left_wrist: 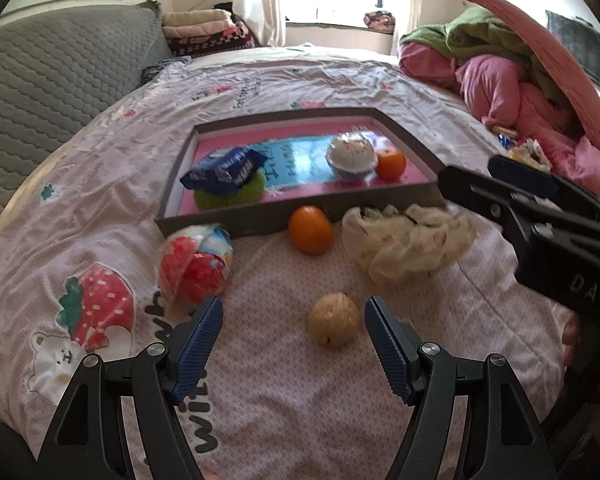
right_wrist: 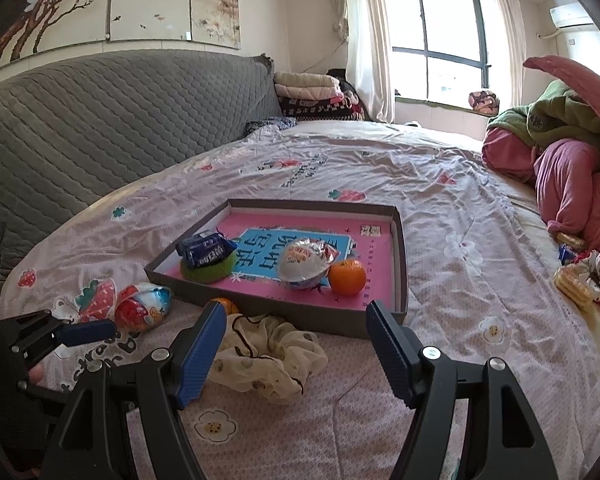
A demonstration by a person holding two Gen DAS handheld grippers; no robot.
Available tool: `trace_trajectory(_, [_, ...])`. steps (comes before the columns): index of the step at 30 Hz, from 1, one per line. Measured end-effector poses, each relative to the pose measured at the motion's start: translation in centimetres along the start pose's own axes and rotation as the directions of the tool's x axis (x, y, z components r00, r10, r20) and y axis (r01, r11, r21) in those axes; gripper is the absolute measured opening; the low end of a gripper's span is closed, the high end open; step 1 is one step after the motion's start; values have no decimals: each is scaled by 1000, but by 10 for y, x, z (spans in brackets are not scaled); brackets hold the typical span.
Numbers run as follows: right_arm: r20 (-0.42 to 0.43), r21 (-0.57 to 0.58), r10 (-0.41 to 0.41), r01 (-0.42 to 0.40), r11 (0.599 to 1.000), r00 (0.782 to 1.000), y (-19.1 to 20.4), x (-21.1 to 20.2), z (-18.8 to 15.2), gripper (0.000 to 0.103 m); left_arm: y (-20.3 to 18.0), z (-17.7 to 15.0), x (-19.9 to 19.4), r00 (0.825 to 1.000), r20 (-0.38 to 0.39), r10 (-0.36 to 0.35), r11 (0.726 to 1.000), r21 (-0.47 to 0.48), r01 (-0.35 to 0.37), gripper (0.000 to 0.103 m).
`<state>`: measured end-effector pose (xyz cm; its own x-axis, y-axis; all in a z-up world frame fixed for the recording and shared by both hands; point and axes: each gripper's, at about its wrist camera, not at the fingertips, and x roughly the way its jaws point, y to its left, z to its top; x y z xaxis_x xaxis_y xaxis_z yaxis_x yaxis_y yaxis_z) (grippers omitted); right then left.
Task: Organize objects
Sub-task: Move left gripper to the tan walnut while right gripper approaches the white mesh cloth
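A shallow grey box (left_wrist: 260, 222) (right_wrist: 292, 316) with a pink book inside lies on the bed. It holds a blue snack packet (left_wrist: 224, 170) on a green scrubber (left_wrist: 236, 196), a foil-lidded cup (left_wrist: 350, 158) and an orange (left_wrist: 390, 164). In front of the box lie a second orange (left_wrist: 311, 230), a red and silver egg-shaped packet (left_wrist: 196, 264), a cream scrunchie (left_wrist: 408, 240) (right_wrist: 268, 360) and a walnut (left_wrist: 334, 319). My left gripper (left_wrist: 294, 340) is open, the walnut just ahead between its fingers. My right gripper (right_wrist: 296, 344) is open above the scrunchie.
A grey quilted headboard (right_wrist: 100, 128) runs along the left. Pink and green bedding (right_wrist: 560, 152) is piled at the right, with snack packets (right_wrist: 580, 280) beside it. Folded blankets (right_wrist: 312, 92) sit by the window.
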<state>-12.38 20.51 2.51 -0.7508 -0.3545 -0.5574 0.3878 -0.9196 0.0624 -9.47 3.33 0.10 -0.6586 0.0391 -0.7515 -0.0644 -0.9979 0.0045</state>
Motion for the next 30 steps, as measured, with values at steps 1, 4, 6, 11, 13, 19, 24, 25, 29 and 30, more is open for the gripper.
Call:
trace_trajectory(1, [-8, -1, -2, 2, 1000, 1000, 0, 2, -1, 72, -1, -1, 2, 1000, -4, -1, 1000, 3, 1, 75])
trace_trajectory(4, [-30, 4, 5, -5, 1000, 1000, 0, 7, -3, 72, -2, -6, 7, 1000, -23, -15, 1000, 5, 16, 75])
trace_trajectory(6, [-39, 2, 8, -8, 1000, 999, 0, 9, -4, 72, -3, -7, 10, 999, -31, -21, 1000, 8, 21, 75])
trace_trajectory(11, [-65, 0, 19, -19, 1000, 998, 2, 16, -8, 72, -6, -11, 16, 999, -42, -29, 999, 13, 30, 75])
trace_trajectory(13, [-74, 0, 20, -20, 1000, 997, 2, 19, -10, 72, -6, -12, 18, 998, -45, -32, 999, 12, 33, 75])
trace_trajectory(19, [-112, 12, 45, -44, 999, 993, 3, 30, -15, 72, -6, -14, 24, 998, -50, -41, 999, 10, 42, 75])
trace_trajectory(24, [-146, 28, 61, -57, 998, 987, 2, 39, -21, 72, -6, -15, 28, 998, -48, -47, 999, 7, 48, 75])
trace_trajectory(25, [-152, 28, 63, -60, 998, 986, 2, 41, -22, 72, -6, -15, 29, 998, -47, -48, 999, 6, 48, 75])
trace_trajectory(29, [-171, 29, 67, -63, 998, 983, 1, 48, -26, 72, -7, -16, 33, 998, -45, -48, 999, 9, 48, 75])
trace_trajectory(30, [-181, 30, 70, -66, 997, 981, 1, 51, -27, 72, -7, -16, 34, 998, -45, -49, 999, 10, 50, 75])
